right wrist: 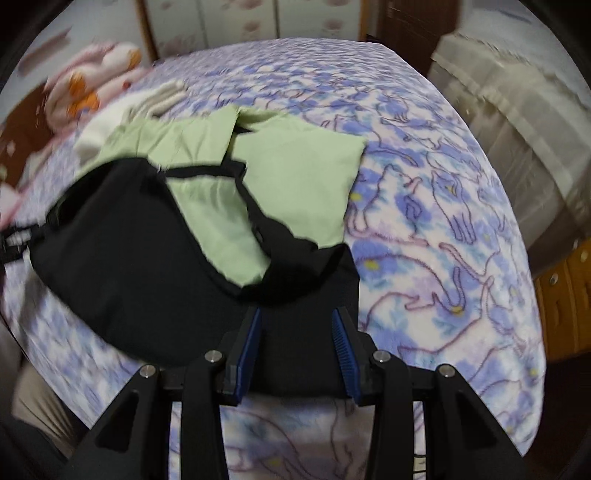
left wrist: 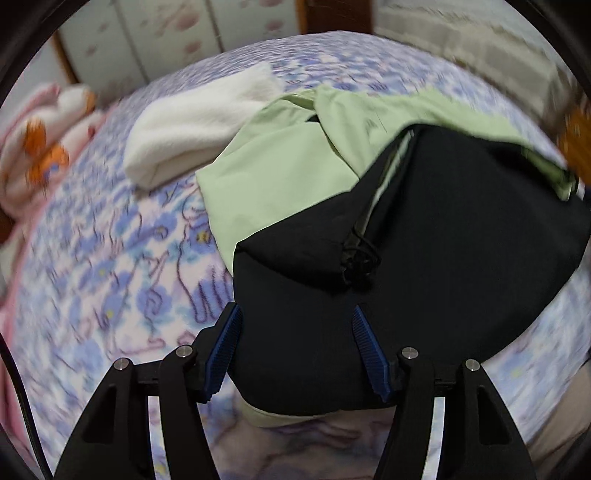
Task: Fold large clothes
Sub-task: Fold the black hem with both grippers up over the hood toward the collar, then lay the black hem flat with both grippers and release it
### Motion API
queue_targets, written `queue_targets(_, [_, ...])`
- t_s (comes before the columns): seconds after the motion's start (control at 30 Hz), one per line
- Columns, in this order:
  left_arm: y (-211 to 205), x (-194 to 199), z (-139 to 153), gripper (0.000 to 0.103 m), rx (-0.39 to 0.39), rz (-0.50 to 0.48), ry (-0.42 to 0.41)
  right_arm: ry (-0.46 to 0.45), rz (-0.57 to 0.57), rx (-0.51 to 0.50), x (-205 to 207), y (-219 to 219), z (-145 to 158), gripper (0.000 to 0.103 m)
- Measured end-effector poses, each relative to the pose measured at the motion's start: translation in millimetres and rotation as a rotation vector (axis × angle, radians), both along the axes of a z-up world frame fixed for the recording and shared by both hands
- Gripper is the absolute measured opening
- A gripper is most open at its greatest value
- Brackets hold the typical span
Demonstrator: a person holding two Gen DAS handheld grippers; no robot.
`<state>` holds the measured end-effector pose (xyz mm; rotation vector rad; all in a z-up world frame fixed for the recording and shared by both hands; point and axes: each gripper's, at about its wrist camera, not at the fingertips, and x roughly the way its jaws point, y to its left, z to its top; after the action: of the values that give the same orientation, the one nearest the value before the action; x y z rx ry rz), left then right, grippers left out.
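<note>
A large black and light-green garment (left wrist: 424, 229) lies on the bed, its black near part facing me and its green part (left wrist: 280, 166) farther off. It also shows in the right wrist view (right wrist: 129, 251), with a green sleeve (right wrist: 303, 177) spread to the right. My left gripper (left wrist: 295, 314) is open over the garment's near left hem, blue pads (left wrist: 227, 343) apart. My right gripper (right wrist: 297, 314) is open over the near right hem, pads (right wrist: 249, 347) apart. Black cloth fills the gap between each pair of fingers; whether the fingers touch it I cannot tell.
The bed is covered by a blue and pink cat-print blanket (right wrist: 443, 229). A folded white fleece (left wrist: 199, 125) lies behind the garment at left. Pink bedding with a plush toy (left wrist: 44, 140) sits at the far left. Wardrobe doors (right wrist: 258, 22) stand behind; a beige covered piece (right wrist: 517, 122) stands right.
</note>
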<state>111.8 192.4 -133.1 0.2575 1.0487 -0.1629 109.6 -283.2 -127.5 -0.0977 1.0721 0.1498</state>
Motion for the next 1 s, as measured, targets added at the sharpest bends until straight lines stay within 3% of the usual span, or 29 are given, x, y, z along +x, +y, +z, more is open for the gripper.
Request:
queue_targets(0.2, [-22, 15, -18, 0.061, 0.212, -0.110, -0.084, -0.002, 0.029, -0.141, 11, 12, -17, 0.040])
queue_targets(0.3, [-30, 23, -22, 0.062, 0.282, -0.183, -0.128, -0.007, 0.048, -0.176, 26, 14, -22, 0.040])
queue_targets(0.57, [-47, 41, -30, 0.064, 0.377, -0.392, -0.114, -0.020, 0.288, -0.349, 49, 43, -33, 0.040])
queue_targets(0.6, [-47, 46, -30, 0.064, 0.359, -0.412, -0.096, -0.010, 0.304, -0.352, 53, 45, -35, 0.040])
queue_targets(0.63, [-48, 50, -30, 0.057, 0.339, -0.419, -0.078, 0.008, 0.316, -0.342, 58, 46, -37, 0.040])
queue_targets(0.67, [-46, 58, -29, 0.047, 0.284, -0.422, -0.041, 0.022, 0.314, -0.322, 62, 45, -38, 0.039])
queue_targets(0.7, [-45, 64, -28, 0.030, 0.235, -0.415, -0.006, 0.026, 0.303, -0.292, 67, 43, -38, 0.036])
queue_targets(0.77, [-37, 82, -23, 0.025, 0.132, -0.352, 0.037, 0.030, 0.250, -0.213, 77, 33, -34, 0.024])
queue_targets(0.83, [-28, 92, -15, 0.018, 0.047, -0.289, 0.041, 0.030, 0.175, -0.130, 84, 22, -30, 0.020])
queue_targets(1.0, [15, 114, 17, 0.013, -0.240, -0.082, 0.013, -0.029, 0.016, 0.041, 91, -2, -6, 0.014])
